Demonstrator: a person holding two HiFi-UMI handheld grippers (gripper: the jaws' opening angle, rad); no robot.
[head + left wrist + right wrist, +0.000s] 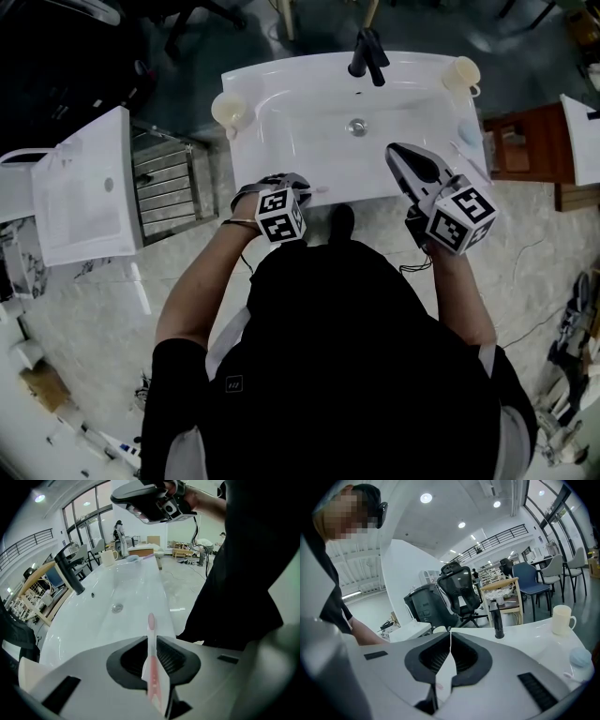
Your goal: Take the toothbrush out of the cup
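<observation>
A pink and white toothbrush (153, 667) lies between the jaws of my left gripper (151, 641), its head reaching out over the front rim of the white sink (281, 112). The jaws stand slightly apart around its handle, so this gripper is open. In the head view my left gripper (298, 184) points down at that front rim. A cream cup (231, 110) stands on the sink's back left corner, and a cream mug (461, 72) on the back right. My right gripper (398, 155) hovers over the basin's right side, shut and empty.
A black faucet (367, 54) rises at the back of the basin and the drain (356, 127) sits mid-basin. A small blue object (581, 657) lies on the right rim near the mug (562, 618). A second white basin (84, 187) stands to the left.
</observation>
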